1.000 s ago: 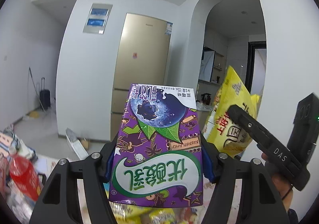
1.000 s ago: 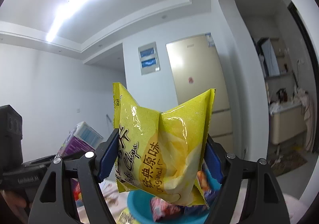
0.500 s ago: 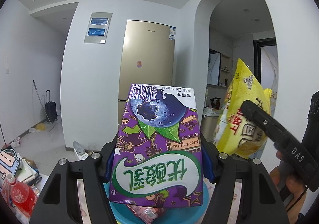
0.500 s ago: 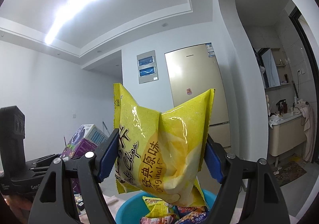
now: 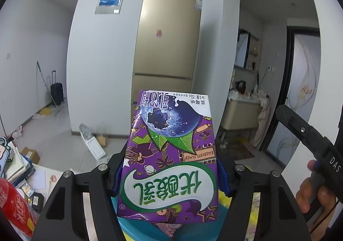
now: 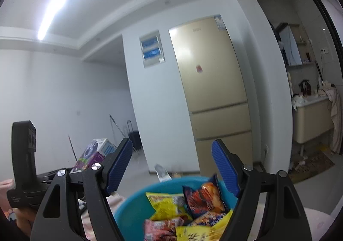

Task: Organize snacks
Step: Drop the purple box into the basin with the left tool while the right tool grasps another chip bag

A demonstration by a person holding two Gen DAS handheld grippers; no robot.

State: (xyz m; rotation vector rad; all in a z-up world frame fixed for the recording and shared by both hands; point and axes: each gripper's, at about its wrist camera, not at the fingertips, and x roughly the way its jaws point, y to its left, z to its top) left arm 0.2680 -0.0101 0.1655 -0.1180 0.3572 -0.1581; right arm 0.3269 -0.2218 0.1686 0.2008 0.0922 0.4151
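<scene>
At the far left of the left wrist view a red bottle (image 5: 12,206) stands beside stacked books (image 5: 15,165) on a cluttered surface. In the middle, the left gripper (image 5: 171,174) is clenched on a purple carton (image 5: 169,155), its blue pads (image 5: 120,171) pressing both sides; the carton stands upright with its print upside down, raised above a blue basin (image 5: 133,230) whose rim shows just below it. Behind the carton stands a gold fridge (image 5: 169,47). To the right, the right gripper's black body shows, with a hand (image 5: 313,189) wrapped around its handle.

In the right wrist view, the left gripper's body sits at the left edge, the carton (image 6: 94,155) still between its fingers. In the middle, the right gripper (image 6: 171,168) is released: its ribbed blue pads (image 6: 120,163) stand apart with nothing between them. The yellow chip bag it held half a second ago is gone from the jaws. Below them the basin (image 6: 128,206) holds snack packets: a yellow one (image 6: 165,204), a red-and-blue one (image 6: 203,198), a pink one (image 6: 158,228), and a yellow bag (image 6: 199,234) at the bottom edge, blurred. The fridge (image 6: 210,90) stands behind, right of centre.
</scene>
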